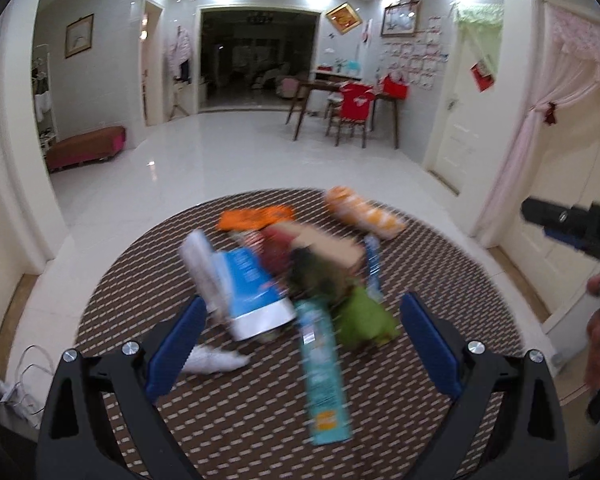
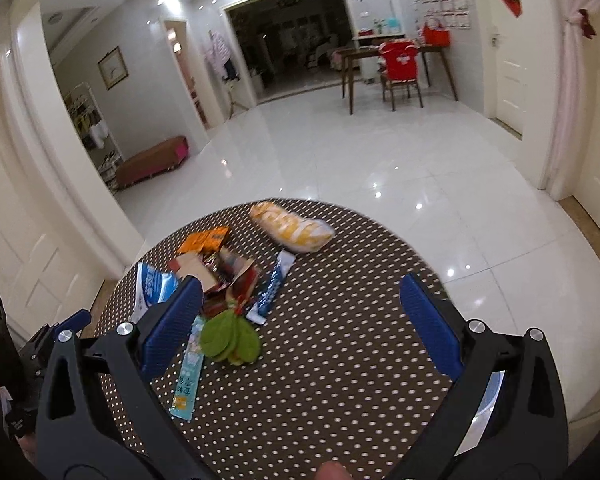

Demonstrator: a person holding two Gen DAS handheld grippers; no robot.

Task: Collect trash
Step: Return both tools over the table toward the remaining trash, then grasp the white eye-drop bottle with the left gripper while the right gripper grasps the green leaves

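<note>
Trash lies heaped on a round brown dotted table point(image 1: 440, 264) point(image 2: 340, 360). The left wrist view is motion-blurred: a blue and white pouch point(image 1: 244, 284), a long teal wrapper point(image 1: 324, 376), green leaves point(image 1: 364, 316), an orange packet point(image 1: 256, 216) and a yellow-orange bag point(image 1: 362, 212). My left gripper point(image 1: 300, 344) is open just above the pile's near side, holding nothing. My right gripper point(image 2: 300, 320) is open over the table, its left finger point(image 2: 172, 328) beside the green leaves point(image 2: 230, 340) and teal wrapper point(image 2: 188, 376). The yellow bag point(image 2: 292, 228) lies farther back.
White tiled floor point(image 2: 360, 152) surrounds the table. A wooden table with a red-covered chair point(image 1: 352, 112) stands at the back wall, a low brown bench point(image 1: 86, 148) at the left. The other gripper and a hand point(image 1: 596, 264) show at the right edge. A metal rim point(image 2: 488, 408) shows under my right finger.
</note>
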